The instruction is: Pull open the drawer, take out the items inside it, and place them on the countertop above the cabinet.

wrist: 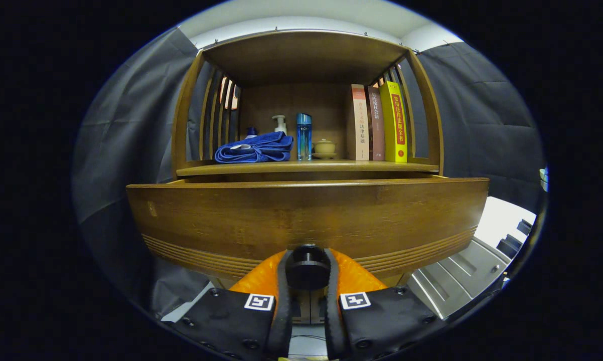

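Gripper clamped on drawer knob

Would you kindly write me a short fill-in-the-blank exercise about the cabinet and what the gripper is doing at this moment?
1. The gripper is closed on the drawer's round black ____.
2. On the countertop, the folded towel is ____ in colour.
3. The yellow book stands ____ beside two other books.
4. The drawer front is made of ____.

Missing words: knob; blue; upright; wood

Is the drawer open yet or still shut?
Partly open: the drawer front stands out ahead of the countertop edge, with the gripper shut on its black knob.
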Demonstrator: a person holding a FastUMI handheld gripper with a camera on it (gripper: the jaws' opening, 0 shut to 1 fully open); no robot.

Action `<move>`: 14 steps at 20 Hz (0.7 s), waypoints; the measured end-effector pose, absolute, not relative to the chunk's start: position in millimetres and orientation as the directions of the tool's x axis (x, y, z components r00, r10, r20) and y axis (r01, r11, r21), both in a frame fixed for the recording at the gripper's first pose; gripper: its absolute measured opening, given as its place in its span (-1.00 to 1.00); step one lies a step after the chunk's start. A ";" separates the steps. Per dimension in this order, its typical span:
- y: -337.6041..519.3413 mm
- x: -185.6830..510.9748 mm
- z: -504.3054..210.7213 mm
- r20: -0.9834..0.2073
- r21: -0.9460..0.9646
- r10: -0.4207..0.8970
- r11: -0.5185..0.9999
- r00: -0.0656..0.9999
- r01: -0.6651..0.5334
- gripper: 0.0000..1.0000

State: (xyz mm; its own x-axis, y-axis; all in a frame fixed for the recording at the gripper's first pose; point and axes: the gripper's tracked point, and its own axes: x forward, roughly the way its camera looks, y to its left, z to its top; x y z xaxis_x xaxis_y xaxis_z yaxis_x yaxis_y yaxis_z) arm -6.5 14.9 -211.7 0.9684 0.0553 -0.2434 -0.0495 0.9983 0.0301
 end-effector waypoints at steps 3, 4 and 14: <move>14.6 -18.1 -213.5 -0.253 0.033 0.060 0.998 0.966 -0.054 -0.31; 14.5 -22.1 -214.7 -0.260 0.031 0.062 0.998 0.964 -0.056 -0.31; 12.7 -33.3 -212.3 -0.258 0.033 0.069 0.997 0.964 -0.063 -0.30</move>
State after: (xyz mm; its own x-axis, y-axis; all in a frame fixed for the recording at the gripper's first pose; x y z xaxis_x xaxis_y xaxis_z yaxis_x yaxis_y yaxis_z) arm -33.3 12.7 -212.3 0.9636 0.0690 -0.2582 -0.0627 0.9975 0.0327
